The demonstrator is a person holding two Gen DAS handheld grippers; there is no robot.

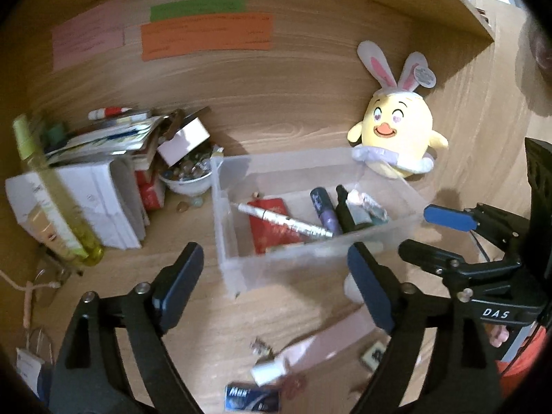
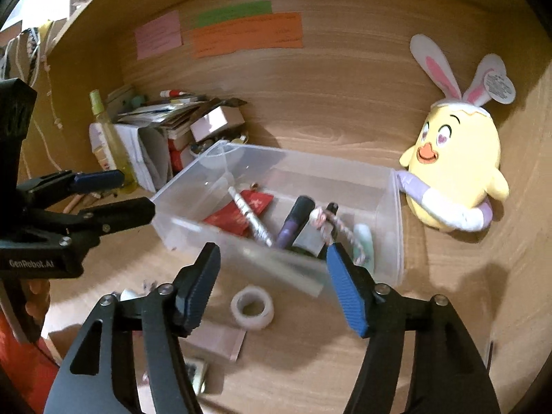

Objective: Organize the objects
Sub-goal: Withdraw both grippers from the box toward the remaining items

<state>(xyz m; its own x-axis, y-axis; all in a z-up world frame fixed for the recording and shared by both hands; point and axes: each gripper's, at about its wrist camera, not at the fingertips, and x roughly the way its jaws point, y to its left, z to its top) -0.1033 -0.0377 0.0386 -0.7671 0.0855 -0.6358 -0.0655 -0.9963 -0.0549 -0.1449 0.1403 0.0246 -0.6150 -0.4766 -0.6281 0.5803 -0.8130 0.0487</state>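
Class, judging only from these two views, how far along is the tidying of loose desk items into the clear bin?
Done: the clear bin already holds a white pen, red packet and purple tube. In hand: nothing; the left gripper and right gripper are both open. Left: the tape roll and pink box lie outside.

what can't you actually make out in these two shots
- Writing on the orange paper strip: too small and blurred, both views.
- Contents of the white bowl: hidden behind the clear bin in the right wrist view.
- Tape roll: mostly covered by the left gripper in its own view.
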